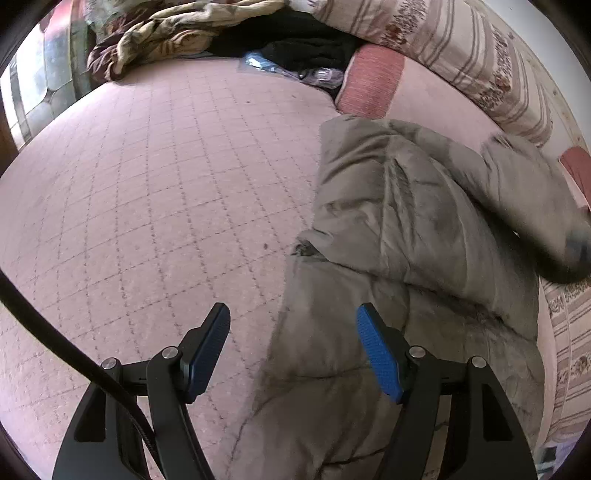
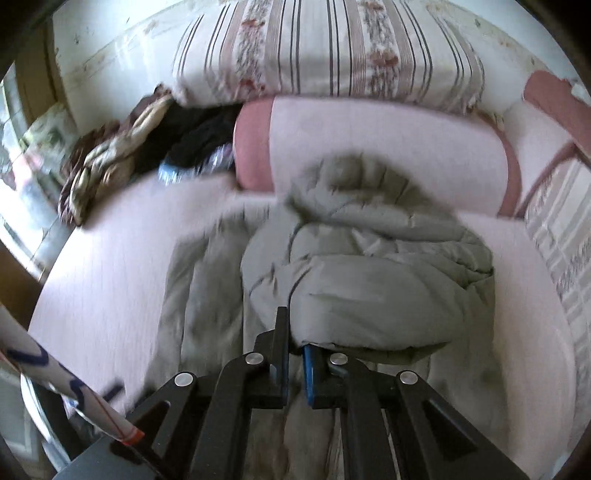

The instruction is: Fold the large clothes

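Observation:
A grey-green padded jacket [image 1: 417, 236] lies on a pink quilted bed cover [image 1: 155, 192], at the right of the left wrist view. My left gripper [image 1: 293, 325] is open and empty, just above the jacket's left edge. In the right wrist view the jacket [image 2: 369, 266] lies bunched in the middle. My right gripper [image 2: 295, 332] is shut on a fold of the jacket and holds it lifted. That lifted part shows blurred at the right of the left wrist view [image 1: 539, 206].
A striped floral pillow [image 2: 325, 48] and a pink-ended bolster [image 2: 369, 147] lie behind the jacket. A brown patterned blanket [image 1: 162, 33], dark clothes [image 1: 303, 40] and plastic packets [image 1: 288, 68] lie at the far end. A printed paper roll [image 2: 66, 391] stands at lower left.

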A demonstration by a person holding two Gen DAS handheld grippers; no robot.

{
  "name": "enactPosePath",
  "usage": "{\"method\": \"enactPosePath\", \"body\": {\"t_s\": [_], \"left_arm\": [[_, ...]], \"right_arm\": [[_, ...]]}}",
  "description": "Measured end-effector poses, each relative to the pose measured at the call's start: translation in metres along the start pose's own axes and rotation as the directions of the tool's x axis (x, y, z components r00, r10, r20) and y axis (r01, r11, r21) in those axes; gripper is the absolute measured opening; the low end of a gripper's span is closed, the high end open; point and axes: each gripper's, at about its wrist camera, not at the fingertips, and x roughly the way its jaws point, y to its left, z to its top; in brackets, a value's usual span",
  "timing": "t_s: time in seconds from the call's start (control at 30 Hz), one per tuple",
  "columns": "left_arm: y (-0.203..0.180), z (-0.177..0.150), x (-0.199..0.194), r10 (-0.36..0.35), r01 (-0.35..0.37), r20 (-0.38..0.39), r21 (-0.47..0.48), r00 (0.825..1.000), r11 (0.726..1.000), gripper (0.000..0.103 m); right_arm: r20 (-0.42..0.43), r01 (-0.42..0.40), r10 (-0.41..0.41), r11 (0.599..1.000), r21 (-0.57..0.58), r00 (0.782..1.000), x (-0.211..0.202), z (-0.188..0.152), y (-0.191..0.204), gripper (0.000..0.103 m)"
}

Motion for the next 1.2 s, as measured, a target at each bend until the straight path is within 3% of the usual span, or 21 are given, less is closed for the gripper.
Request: {"method": "enactPosePath", "body": {"t_s": [0.2, 0.4, 0.53, 0.63, 0.73, 0.8, 0.9, 1.0, 1.1, 1.17, 1.2], "left_arm": [[0.01, 0.003, 0.002, 0.012, -0.012, -0.002, -0.028, 1.0, 1.0, 0.07], [0.013, 0.004, 0.007, 0.03, -0.03, -0.01, -0.029, 1.0, 0.999, 0.07], [0.016, 0.006, 0.006, 0.018, -0.018, -0.011, -0.044, 1.0, 0.999, 0.07], [0.017, 0.007, 0.005, 0.013, -0.013, -0.009, -0.046, 1.0, 0.999, 0.07], [0.015, 0.004, 0.003, 0.005, -0.005, -0.01, -0.038, 1.0, 0.999, 0.07], [0.012, 0.003, 0.001, 0.011, -0.011, -0.003, -0.027, 1.0, 1.0, 0.07], [0.01, 0.002, 0.001, 0.018, -0.018, -0.002, -0.016, 1.0, 1.0, 0.07], [0.009, 0.003, 0.004, 0.025, -0.025, -0.009, -0.018, 1.0, 1.0, 0.07], [0.009, 0.005, 0.009, 0.034, -0.034, -0.013, -0.023, 0.999, 0.999, 0.07], [0.01, 0.006, 0.012, 0.026, -0.027, -0.024, -0.025, 0.999, 0.999, 0.07], [0.011, 0.007, 0.012, 0.02, -0.021, -0.03, -0.024, 0.999, 1.0, 0.07]], "right_arm": [[-0.14, -0.047, 0.062, 0.993, 0.105, 0.988, 0.043, -0.069, 0.003, 0.0], [-0.224, -0.024, 0.052, 0.992, 0.126, 0.973, 0.11, -0.084, 0.012, 0.0], [-0.231, -0.04, 0.057, 0.996, 0.078, 0.971, 0.094, -0.08, 0.017, 0.001], [-0.191, -0.017, 0.01, 0.999, -0.034, 0.982, 0.063, -0.077, 0.019, 0.011], [-0.074, 0.076, -0.086, 0.988, -0.131, 0.994, 0.033, -0.06, 0.014, 0.031], [0.007, 0.147, -0.148, 0.978, -0.148, 0.989, 0.025, -0.039, 0.01, 0.055], [0.102, 0.251, -0.242, 0.964, -0.086, 0.965, 0.032, 0.011, -0.002, 0.056], [0.129, 0.351, -0.343, 0.935, -0.043, 0.93, 0.06, 0.058, -0.017, 0.056], [0.066, 0.407, -0.406, 0.913, -0.009, 0.912, 0.097, 0.079, -0.041, 0.056], [-0.06, 0.353, -0.351, 0.935, 0.026, 0.934, 0.124, 0.076, -0.057, 0.056], [-0.16, 0.288, -0.276, 0.956, 0.061, 0.948, 0.14, 0.065, -0.067, 0.056]]}}
